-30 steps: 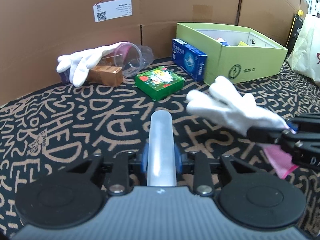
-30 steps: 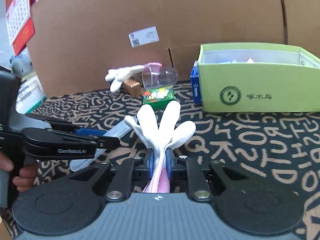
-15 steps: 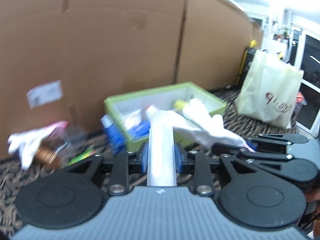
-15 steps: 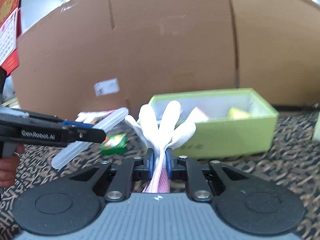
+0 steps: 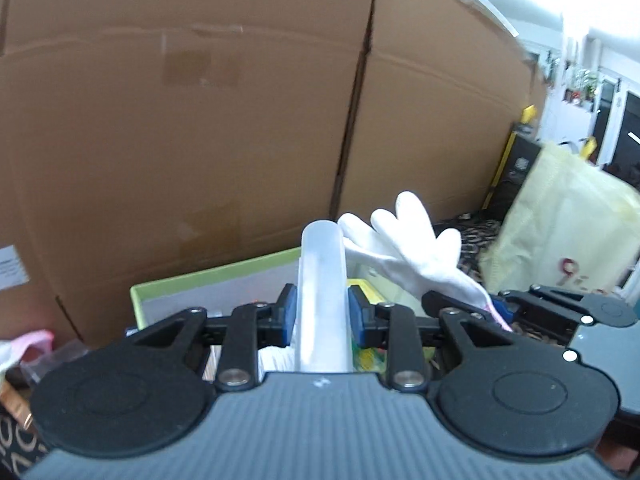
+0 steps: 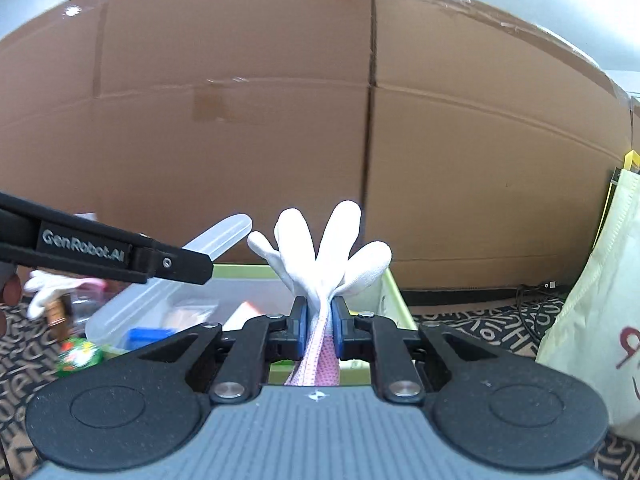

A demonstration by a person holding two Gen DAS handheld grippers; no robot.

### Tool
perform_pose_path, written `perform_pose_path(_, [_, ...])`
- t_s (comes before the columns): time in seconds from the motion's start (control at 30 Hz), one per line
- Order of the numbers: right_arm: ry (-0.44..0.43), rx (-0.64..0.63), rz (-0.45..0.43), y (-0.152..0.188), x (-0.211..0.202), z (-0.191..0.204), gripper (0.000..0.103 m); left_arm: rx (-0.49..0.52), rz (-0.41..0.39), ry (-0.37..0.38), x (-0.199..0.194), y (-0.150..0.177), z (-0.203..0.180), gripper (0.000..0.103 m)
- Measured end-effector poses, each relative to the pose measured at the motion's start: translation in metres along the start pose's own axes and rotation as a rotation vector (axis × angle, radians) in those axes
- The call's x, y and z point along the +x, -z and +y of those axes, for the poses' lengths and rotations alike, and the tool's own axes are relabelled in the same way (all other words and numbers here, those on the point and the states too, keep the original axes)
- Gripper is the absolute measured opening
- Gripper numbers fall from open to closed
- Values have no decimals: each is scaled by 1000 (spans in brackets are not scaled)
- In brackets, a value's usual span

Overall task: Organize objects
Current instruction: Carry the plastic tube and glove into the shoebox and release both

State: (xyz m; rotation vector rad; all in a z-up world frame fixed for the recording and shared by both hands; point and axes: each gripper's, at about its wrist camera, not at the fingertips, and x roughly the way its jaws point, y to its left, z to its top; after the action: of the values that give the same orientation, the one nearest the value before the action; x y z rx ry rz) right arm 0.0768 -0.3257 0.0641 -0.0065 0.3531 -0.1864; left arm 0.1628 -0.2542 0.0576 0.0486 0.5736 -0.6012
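My left gripper (image 5: 322, 314) is shut on a translucent plastic case (image 5: 321, 280), held above the green box (image 5: 192, 284). My right gripper (image 6: 319, 320) is shut on a white glove (image 6: 328, 248) with a pink cuff, also above the green box (image 6: 394, 296). In the left wrist view the glove (image 5: 404, 240) and the right gripper (image 5: 492, 308) show to the right of the case. In the right wrist view the case (image 6: 168, 292) and the left gripper (image 6: 176, 264) show at the left. The box holds several small items.
A tall cardboard wall (image 6: 360, 120) stands behind the box. A pale shopping bag (image 6: 596, 320) stands at the right. Another white glove (image 6: 48, 288), a brown box (image 6: 56, 316) and a green packet (image 6: 78, 354) lie at the left on the patterned mat (image 6: 480, 332).
Both grippers have risen from the mat and moved right over the green box, still holding the case and the glove.
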Motion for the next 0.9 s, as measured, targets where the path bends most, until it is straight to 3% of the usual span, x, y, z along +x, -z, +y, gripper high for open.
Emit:
perform_pose_path(0.3, [3,18,95,13,75,-20,16,-11,62,-31,69,11,20,29])
perform_pose_path(0.33, [-5,20,102,17,81,-20,20,-8,57,-33,71,13,22,43])
perform_pose_path(0.37, [-10,15,116,20,88,-20,34,-12,52,-39,72,15,23,71])
perform_pose_path(0.4, [-5,10,129,24,92,-20,45,-26,35,-50,71,17,25,85])
perform_pose_path(0.43, [7,7,127,26,95,-20,65,-38,6,-59,68,18,26,95])
perform_pose_path(0.47, [23,3,111,29,95,-21,71,-39,-20,-60,65,20,28,95])
perform_pose_path(0.6, [28,9,107,30,92,-25,71,-22,-28,-70,59,20,27,103])
perform_pose_path(0.77, [6,44,70,25,72,-28,79,-40,-31,-88,37,20,24,103])
perform_pose_path(0.9, [-4,54,41,21,51,-19,80,-48,-29,-102,9,22,28,103])
